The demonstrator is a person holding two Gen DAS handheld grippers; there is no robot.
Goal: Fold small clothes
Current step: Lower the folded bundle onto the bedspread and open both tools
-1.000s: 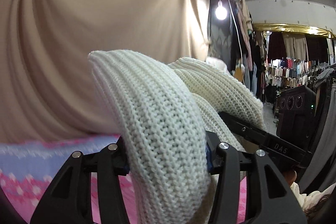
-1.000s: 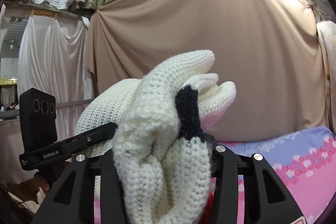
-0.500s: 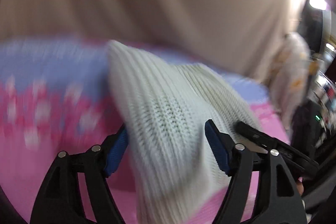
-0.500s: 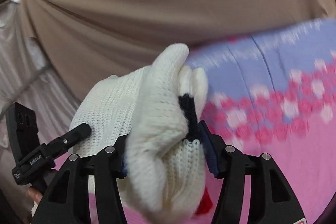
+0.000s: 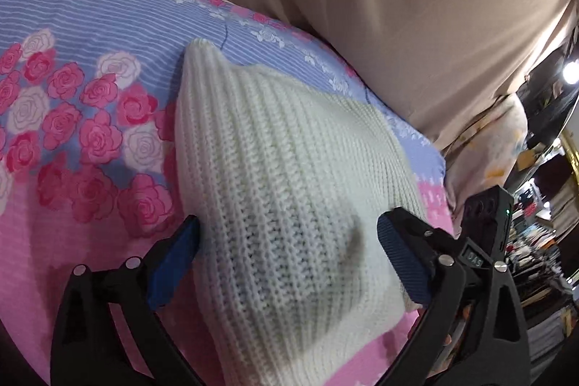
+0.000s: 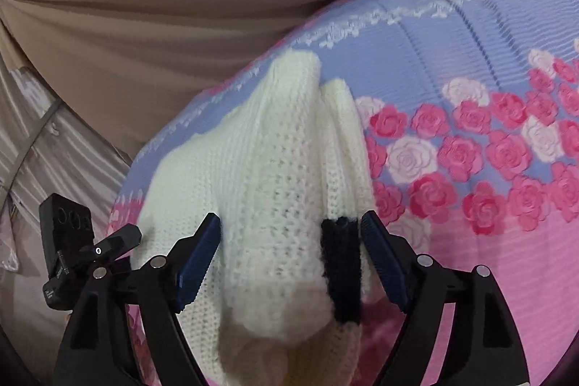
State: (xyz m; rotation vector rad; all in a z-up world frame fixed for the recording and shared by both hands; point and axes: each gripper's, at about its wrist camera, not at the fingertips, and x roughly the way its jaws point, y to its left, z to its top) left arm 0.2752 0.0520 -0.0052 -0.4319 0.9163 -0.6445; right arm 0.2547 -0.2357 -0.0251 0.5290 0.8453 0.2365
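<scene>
Left gripper (image 5: pixel 287 254): my fingers (image 5: pixel 173 264) stand wide apart, blue pads on either side of the white knit garment (image 5: pixel 286 183). The left pad sits just at the knit's edge; the right pad is close to the fabric, contact unclear. No pinch visible.

Right gripper (image 6: pixel 289 250): fingers (image 6: pixel 197 263) also spread wide. The white knit garment (image 6: pixel 267 176) runs up between them, bunched in thick folds. A black knit band (image 6: pixel 342 264) on the garment lies just inside the right pad. Small gaps show on both sides, so nothing is clamped here.

Garment position: lying across the bedspread (image 5: pixel 72 89), which is blue-striped at the far end, with pink and white roses, and plain pink nearer me. The knit's far corner comes to a point over the blue stripe zone. The near end passes under both grippers.

Background: beige curtain (image 5: pixel 398 6) hangs behind the bed. Left view, far right edge, shows a cluttered, dark shop area with a bright lamp (image 5: pixel 571 73).
</scene>
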